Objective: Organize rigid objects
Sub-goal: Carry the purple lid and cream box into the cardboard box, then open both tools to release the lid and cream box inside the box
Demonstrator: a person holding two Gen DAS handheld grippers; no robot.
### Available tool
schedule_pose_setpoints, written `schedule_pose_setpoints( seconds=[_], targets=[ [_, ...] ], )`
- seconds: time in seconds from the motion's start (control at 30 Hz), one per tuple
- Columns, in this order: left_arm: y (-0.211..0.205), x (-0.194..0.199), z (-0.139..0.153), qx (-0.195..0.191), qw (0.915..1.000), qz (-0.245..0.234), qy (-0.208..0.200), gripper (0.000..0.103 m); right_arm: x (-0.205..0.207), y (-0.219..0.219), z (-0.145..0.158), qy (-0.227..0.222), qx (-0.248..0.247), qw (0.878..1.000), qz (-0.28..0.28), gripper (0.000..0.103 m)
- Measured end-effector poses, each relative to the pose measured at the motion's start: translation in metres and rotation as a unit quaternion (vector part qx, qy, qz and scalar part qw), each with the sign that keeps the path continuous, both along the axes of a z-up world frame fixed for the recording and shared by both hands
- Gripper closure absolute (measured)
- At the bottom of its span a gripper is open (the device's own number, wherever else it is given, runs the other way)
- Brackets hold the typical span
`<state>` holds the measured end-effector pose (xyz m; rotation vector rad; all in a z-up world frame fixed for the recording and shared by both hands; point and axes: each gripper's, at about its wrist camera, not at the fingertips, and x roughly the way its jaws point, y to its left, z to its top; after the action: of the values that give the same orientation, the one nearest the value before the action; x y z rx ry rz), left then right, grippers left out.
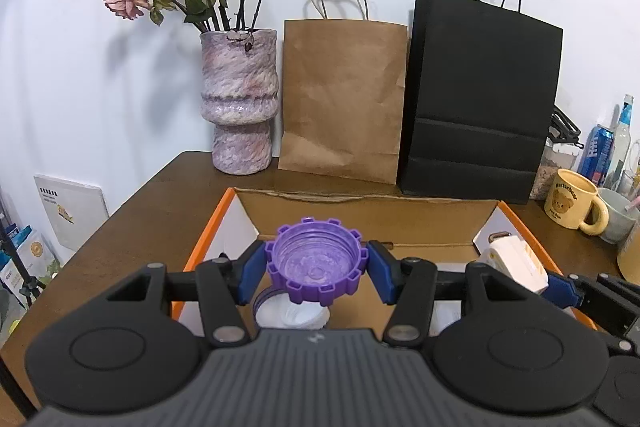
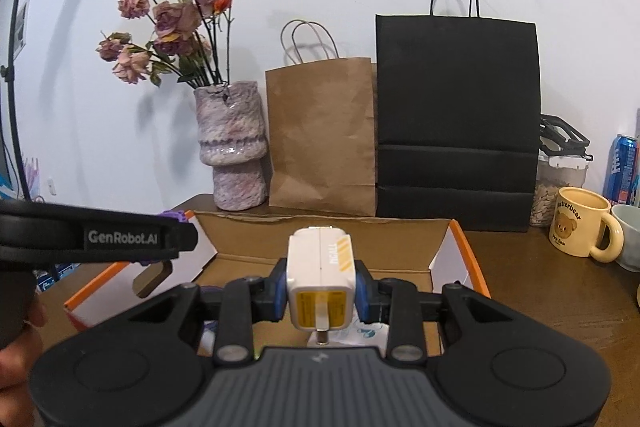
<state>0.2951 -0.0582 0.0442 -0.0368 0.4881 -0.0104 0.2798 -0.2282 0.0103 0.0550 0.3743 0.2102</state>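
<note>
While both grippers hang over the open box, each has its own piece clamped:

Left gripper (image 1: pixel 316 269): jaws closed on the purple cap (image 1: pixel 316 261), pads pressing opposite sides of its notched rim; the cap's open side faces the camera.

Right gripper (image 2: pixel 321 293): jaws closed on the white charger (image 2: pixel 321 279), pads on its two flat side faces, metal prongs pointing back toward the camera.

Cardboard box (image 1: pixel 372 205): sits on the brown table (image 1: pixel 160 195), flaps open, orange outer edges, well in front of the table's far edge where the vase (image 1: pixel 239 99), brown paper bag (image 1: pixel 342 99) and black paper bag (image 1: pixel 480 99) stand against the wall.

Cap position: held above the box's left part; a white tub (image 1: pixel 294 317) lies below it inside the box.

Charger position: held above the box's right part, something pale under it that I cannot identify.

Cap handling: probably light, stiff plastic; the ribbed rim gives the pads purchase, so across the rim looks the right hold, though hard squeezing might flex it.

Charger handling: likely denser, hard and smooth; flat sides suit the pads, but glossy casing could slip if tilted.

Risk: the two grippers are close together, so lowering both at once could make them bump.

Bystanders: yellow mug (image 2: pixel 584 227) near the table's right edge.
</note>
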Motion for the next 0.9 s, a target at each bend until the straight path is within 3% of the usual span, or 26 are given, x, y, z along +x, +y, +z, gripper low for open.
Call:
schedule_pose_setpoints(
  seconds=[0.53, 0.57, 0.6, 0.63, 0.67, 0.7, 0.73, 0.77, 0.83, 0.9],
  targets=[
    [0.004, 0.035, -0.016, 0.010, 0.9996, 0.018, 0.021, 0.046, 0.027, -0.006, -0.011, 0.021, -0.001, 1.000, -0.010, 0.072],
    [0.004, 0.035, -0.016, 0.010, 0.9996, 0.018, 0.020, 0.040, 0.028, -0.006, -0.011, 0.024, -0.002, 1.000, -0.009, 0.072],
    [0.005, 0.035, -0.016, 0.010, 0.9996, 0.019, 0.018, 0.026, 0.029, -0.007, -0.011, 0.026, -0.003, 1.000, -0.009, 0.072],
    [0.006, 0.034, -0.016, 0.010, 0.9996, 0.022, 0.014, 0.019, 0.029, -0.007, -0.011, 0.023, -0.003, 1.000, -0.012, 0.070],
    [0.006, 0.033, -0.015, 0.013, 0.9995, 0.027, 0.006, 0.008, 0.028, -0.008, -0.011, 0.019, -0.006, 1.000, -0.016, 0.055],
    [0.006, 0.031, -0.014, 0.017, 0.9994, 0.030, 0.000, 0.004, 0.027, -0.009, -0.010, 0.016, -0.009, 1.000, -0.020, 0.044],
    [0.006, 0.031, -0.013, 0.018, 0.9994, 0.031, -0.004, 0.002, 0.026, -0.010, -0.009, 0.010, -0.011, 1.000, -0.027, 0.019],
    [0.006, 0.030, -0.012, 0.018, 0.9994, 0.030, -0.005, 0.000, 0.024, -0.010, -0.009, 0.003, -0.014, 0.999, -0.038, 0.007],
    [0.007, 0.030, -0.012, 0.015, 0.9994, 0.031, -0.004, 0.000, 0.023, -0.011, -0.008, -0.006, -0.024, 0.999, -0.048, 0.007],
    [0.008, 0.032, -0.013, 0.014, 0.9994, 0.031, 0.001, 0.000, 0.023, -0.013, -0.008, -0.004, -0.024, 0.998, -0.054, 0.000]
  ],
)
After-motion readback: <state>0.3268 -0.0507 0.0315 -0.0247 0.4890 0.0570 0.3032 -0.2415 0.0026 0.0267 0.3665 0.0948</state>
